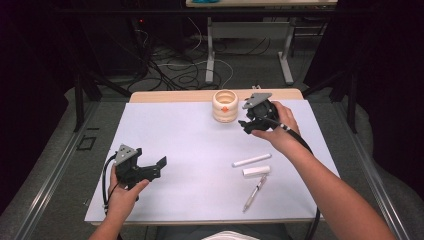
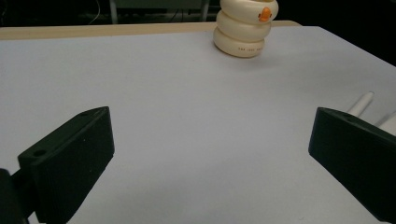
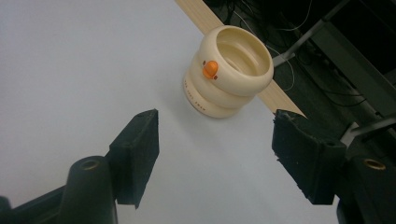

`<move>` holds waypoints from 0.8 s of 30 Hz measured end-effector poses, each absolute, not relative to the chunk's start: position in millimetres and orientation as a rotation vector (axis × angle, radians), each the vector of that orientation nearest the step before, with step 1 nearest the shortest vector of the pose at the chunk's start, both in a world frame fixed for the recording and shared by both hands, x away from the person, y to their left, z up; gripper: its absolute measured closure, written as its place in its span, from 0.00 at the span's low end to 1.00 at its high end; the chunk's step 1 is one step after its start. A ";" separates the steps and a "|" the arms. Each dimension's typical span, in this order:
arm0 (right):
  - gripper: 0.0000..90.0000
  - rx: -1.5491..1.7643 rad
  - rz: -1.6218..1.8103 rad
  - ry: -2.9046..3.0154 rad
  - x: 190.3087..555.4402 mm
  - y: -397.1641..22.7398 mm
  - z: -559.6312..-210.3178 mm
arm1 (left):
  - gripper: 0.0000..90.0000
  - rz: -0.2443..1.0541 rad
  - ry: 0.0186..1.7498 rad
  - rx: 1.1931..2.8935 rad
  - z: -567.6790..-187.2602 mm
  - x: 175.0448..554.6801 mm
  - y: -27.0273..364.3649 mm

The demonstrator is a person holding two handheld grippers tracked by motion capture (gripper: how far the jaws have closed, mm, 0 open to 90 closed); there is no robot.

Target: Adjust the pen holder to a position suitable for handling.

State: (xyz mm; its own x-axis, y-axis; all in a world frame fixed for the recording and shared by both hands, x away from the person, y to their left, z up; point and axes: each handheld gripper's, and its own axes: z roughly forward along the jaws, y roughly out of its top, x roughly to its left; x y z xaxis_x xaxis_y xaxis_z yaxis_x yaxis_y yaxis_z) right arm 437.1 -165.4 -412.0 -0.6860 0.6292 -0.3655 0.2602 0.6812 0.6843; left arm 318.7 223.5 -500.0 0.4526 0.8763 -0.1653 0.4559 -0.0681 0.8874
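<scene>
A cream ringed cup (image 1: 225, 106) with an orange beak on its side stands upright near the far edge of the white sheet (image 1: 190, 145). My right gripper (image 1: 245, 123) hovers just right of it, held in a hand, jaws apart. In the right gripper view the cup (image 3: 229, 70) lies ahead of the right gripper (image 3: 215, 128) and is not touched; nothing is between the jaws. My left gripper (image 1: 156, 169) rests low at the front left, open and empty. From the left gripper view the cup (image 2: 245, 28) stands far ahead of the left gripper (image 2: 210, 126).
A white stick (image 1: 251, 160), a short white cylinder (image 1: 256, 171) and a pen (image 1: 254, 193) lie on the sheet at the front right. The stick's tip (image 2: 360, 102) is seen beside the left gripper's right jaw. A wooden table edge (image 1: 170, 96) runs behind the sheet.
</scene>
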 end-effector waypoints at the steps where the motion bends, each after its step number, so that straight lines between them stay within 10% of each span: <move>1: 0.35 0.684 0.822 2.298 445.1 -161.3 -412.6 | 0.00 0.521 1.158 1.700 -499.9 318.7 223.6; 24: 0.43 0.780 0.885 2.370 519.3 -119.2 -434.4 | 0.00 0.505 1.172 1.692 -501.3 319.0 228.0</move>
